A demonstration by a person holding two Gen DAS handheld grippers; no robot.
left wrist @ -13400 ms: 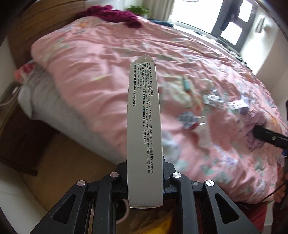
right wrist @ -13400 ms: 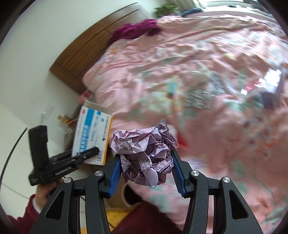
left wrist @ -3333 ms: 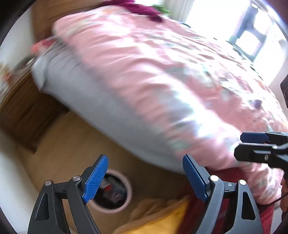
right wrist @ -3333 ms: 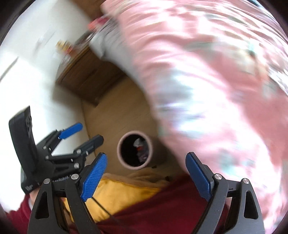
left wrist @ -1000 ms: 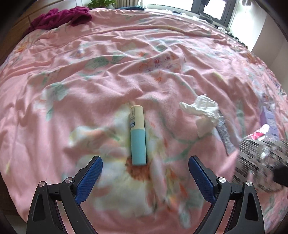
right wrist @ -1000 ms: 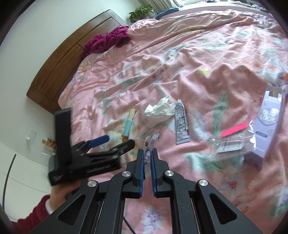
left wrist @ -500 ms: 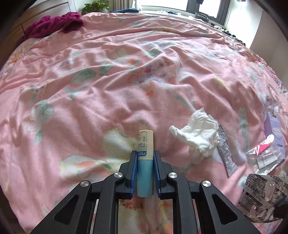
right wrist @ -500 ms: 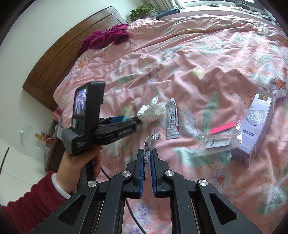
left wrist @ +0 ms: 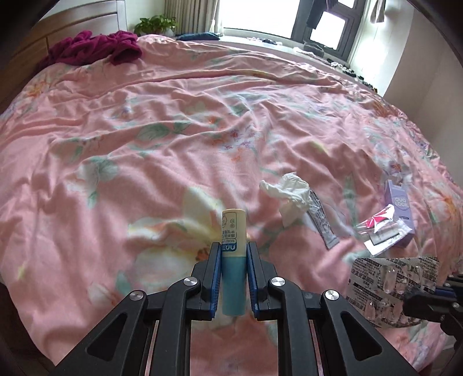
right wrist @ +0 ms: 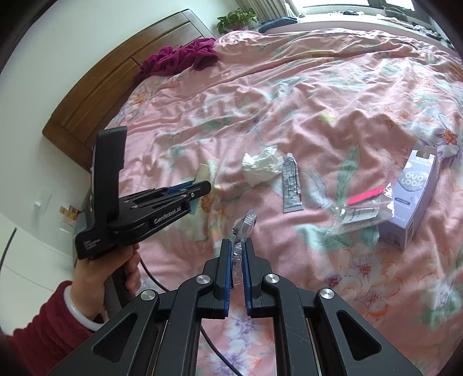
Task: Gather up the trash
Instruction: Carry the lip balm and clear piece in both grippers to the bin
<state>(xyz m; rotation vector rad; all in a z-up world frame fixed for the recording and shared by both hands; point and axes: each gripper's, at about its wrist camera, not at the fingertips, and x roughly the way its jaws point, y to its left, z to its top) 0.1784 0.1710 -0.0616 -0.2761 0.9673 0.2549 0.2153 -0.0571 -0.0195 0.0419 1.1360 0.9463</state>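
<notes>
On the bed: a pink floral quilt strewn with small trash, seen from two hand-held grippers.
Left gripper: blue pads pinched on a tube with a cream top and teal bottom; its jaws closed on it within the last second, and it hangs clear of the quilt.
Right gripper: pressed together on a blister pack, which sticks up edge-on from between the pads; in the left view the same pack shows its clear bubbles at the right edge.
Tissue: crumpled, white, mid-quilt, far of both grippers.
Flat tube: grey and silver, lying just right of the tissue, touching or nearly so.
Clear bag: right of the flat tube, with a pink strip across its far end.
Box: lilac, marked "OVO LOOK", lying at the right, against the bag.
Hand: a person's left hand with a red sleeve and a pale bangle grips the left gripper's handle, near left in the right view.
Far end: a maroon cloth heaped by the wooden headboard, a potted plant and a bright window beyond.
</notes>
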